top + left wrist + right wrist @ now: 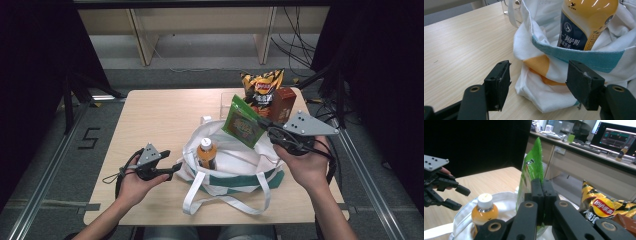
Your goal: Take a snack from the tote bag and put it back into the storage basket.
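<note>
A white tote bag (235, 175) with teal and orange bands stands open near the table's front. An orange drink bottle (206, 152) with a white cap stands upright inside it. My right gripper (264, 125) is shut on a green snack packet (243, 122), held tilted in the air over the bag's right rim. The right gripper view has its jaws (543, 185) pressed together on the packet (532, 167), above the bottle (484, 210). My left gripper (175, 167) is open at the bag's left side. In the left gripper view the bag's lower cloth (536, 92) bulges between its jaws (537, 80) without touching the pads.
A yellow and black crisp bag (262, 87) and a brown box (283, 104) stand at the table's back right, behind the tote. A clear plastic container (226, 102) sits just left of them. The bag's white straps (227, 202) trail toward the front edge.
</note>
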